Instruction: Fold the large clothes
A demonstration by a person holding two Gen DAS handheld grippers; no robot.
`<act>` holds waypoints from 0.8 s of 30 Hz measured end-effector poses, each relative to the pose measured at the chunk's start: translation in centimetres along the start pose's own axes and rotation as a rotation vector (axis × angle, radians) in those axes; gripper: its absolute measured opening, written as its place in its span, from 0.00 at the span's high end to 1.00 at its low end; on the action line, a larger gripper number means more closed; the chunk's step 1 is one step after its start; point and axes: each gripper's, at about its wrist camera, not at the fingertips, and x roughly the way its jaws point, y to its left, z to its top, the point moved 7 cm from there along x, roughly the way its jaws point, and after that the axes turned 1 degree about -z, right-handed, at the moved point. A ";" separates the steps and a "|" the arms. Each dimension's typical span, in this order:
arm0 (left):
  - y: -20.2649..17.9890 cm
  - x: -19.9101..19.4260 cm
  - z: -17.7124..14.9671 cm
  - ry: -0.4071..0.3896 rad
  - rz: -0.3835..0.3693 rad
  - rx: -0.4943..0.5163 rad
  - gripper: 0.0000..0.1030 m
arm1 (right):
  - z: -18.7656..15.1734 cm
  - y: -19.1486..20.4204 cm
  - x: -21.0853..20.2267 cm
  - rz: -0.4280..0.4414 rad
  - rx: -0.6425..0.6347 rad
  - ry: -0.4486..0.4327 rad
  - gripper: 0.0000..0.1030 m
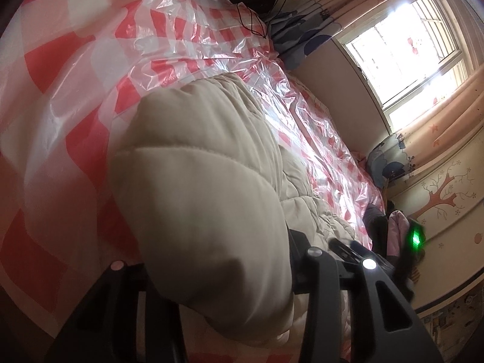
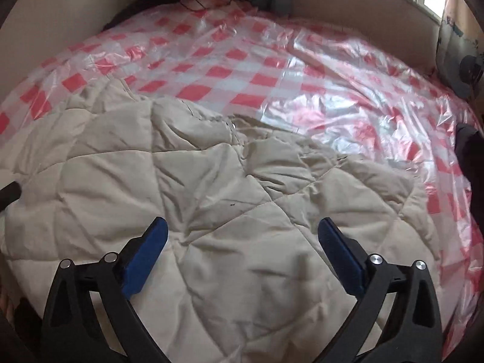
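Left wrist view: the left gripper (image 1: 230, 275) carries a thick bulge of the beige quilted padded coat (image 1: 196, 187) between its black arms; the fingertips are buried in the fabric, so the jaws appear clamped on that fold, though the pads themselves are hidden. The garment trails away from the grip across the red-and-white checked bedcover under clear plastic sheeting (image 1: 60, 60), toward the sunlit window (image 1: 414, 48) at far right. Right wrist view: the same coat (image 2: 211, 181) lies rumpled and roughly flat on the near half of the bed, the checked cover (image 2: 242, 69) bare beyond it. The right gripper (image 2: 242, 242) hovers above the quilting with its blue-padded fingers (image 2: 145, 257) spread wide and holding nothing. The step in hand is judged to be carrying a lifted edge over the body of the coat. To do it well, the free gripper should pinch a matching edge, so both corners travel level; the puffy filling resists creasing, so lay the fold down and press before letting go. The slick plastic may let the coat slide.
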 end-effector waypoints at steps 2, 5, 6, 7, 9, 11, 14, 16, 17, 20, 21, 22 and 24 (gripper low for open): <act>0.0 0.0 0.0 -0.005 0.003 0.001 0.60 | -2.1 0.9 -0.1 -0.011 -0.024 0.039 0.06; -0.8 -0.2 0.1 -0.015 0.003 0.013 0.60 | -4.8 1.8 2.3 -0.019 -0.073 0.076 0.06; -1.3 -0.3 0.1 -0.021 0.003 0.025 0.60 | -4.5 1.6 2.2 -0.005 -0.057 0.100 0.06; -1.7 -0.6 0.3 -0.026 0.000 0.037 0.60 | -4.1 1.3 1.6 0.007 -0.038 0.124 0.06; -2.3 -0.7 0.6 -0.028 -0.003 0.055 0.60 | -2.9 0.9 -0.8 0.012 -0.023 0.047 0.06; -2.8 -0.8 0.7 -0.033 0.001 0.078 0.61 | -3.4 0.8 -2.2 -0.019 -0.041 0.020 0.06; -4.2 -0.7 0.5 -0.032 -0.008 0.099 0.61 | -6.2 1.9 0.6 -0.013 -0.093 0.091 0.06; -5.6 -1.0 0.4 -0.048 -0.006 0.137 0.61 | -6.3 1.7 0.5 0.008 -0.084 0.085 0.06; -6.1 -1.2 0.4 -0.053 -0.011 0.151 0.61 | -6.2 1.5 0.3 0.019 -0.074 0.101 0.06; -8.1 -1.5 0.6 -0.063 -0.012 0.202 0.61 | -5.4 0.5 -1.4 0.083 -0.023 0.073 0.06; -8.7 -1.5 0.6 -0.065 -0.012 0.217 0.61 | -5.2 0.0 -2.5 0.088 -0.001 0.028 0.06; -9.3 -1.5 0.5 -0.066 -0.013 0.228 0.61 | -5.2 -0.5 -3.7 0.121 0.014 -0.011 0.06; -10.6 -1.5 0.4 -0.068 -0.020 0.248 0.61 | -5.4 -1.8 -5.6 0.238 0.094 -0.049 0.06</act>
